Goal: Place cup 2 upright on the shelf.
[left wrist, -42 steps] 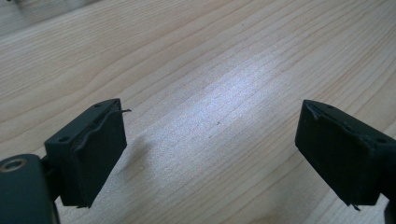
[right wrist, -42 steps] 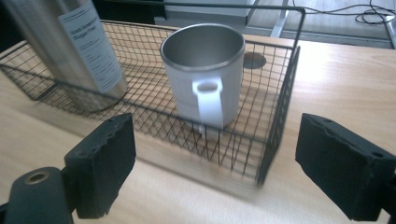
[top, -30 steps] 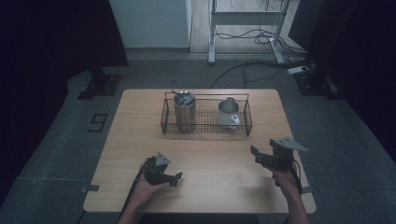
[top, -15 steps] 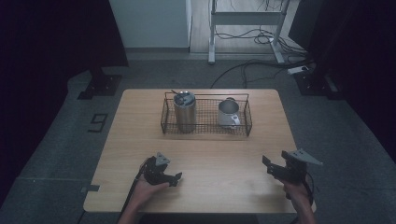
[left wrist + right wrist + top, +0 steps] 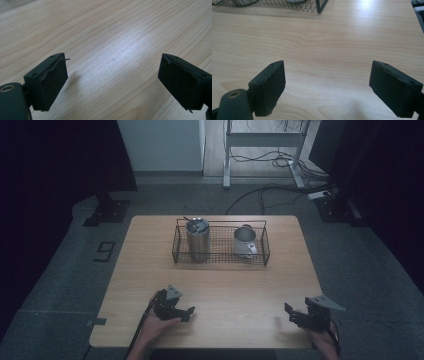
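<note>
Right gripper (image 5: 300, 316) has dropped to table's near edge; both jaws wide, empty. Steel tumbler (image 5: 197, 239) looks rigid, slick: grip mid-body.

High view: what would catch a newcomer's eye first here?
The black wire basket at the far middle of the wooden table stands out, holding a steel tumbler at its left end and a metal mug toward its right. Near the table's front edge, the left gripper and right gripper sit apart, fingers open, holding nothing.
</note>
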Demonstrator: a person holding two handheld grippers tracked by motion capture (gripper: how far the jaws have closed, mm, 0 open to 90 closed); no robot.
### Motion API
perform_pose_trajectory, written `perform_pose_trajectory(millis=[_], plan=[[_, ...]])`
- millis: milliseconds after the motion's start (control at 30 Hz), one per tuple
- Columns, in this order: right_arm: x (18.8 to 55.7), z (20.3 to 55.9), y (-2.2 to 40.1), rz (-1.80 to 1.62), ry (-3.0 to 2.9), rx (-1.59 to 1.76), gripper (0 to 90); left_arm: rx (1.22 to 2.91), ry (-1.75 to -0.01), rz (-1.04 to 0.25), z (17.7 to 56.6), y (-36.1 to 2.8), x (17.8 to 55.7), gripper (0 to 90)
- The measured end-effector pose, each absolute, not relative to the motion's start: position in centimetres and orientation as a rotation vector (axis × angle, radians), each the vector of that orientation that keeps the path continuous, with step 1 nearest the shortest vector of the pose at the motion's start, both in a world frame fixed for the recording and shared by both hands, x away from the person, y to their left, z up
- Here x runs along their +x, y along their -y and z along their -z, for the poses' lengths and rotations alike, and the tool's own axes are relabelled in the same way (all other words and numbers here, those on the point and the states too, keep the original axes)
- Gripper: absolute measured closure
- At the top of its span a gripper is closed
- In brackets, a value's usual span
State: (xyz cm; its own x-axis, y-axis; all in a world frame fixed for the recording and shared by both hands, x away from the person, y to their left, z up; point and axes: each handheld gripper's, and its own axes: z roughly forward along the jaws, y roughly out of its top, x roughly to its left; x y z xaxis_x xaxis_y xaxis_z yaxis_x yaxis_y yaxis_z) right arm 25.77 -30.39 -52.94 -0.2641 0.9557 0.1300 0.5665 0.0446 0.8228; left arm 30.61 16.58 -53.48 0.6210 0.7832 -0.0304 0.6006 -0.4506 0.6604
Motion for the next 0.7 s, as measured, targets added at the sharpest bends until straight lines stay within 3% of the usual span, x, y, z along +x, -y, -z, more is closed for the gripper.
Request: perform_pose_trajectory(millis=[700], plan=[[27.0, 53.5, 29.7, -1.101, -1.899, 1.528, 14.1, 2.216, -1.089, -0.374, 53.8, -16.8, 30.8, 8.9]])
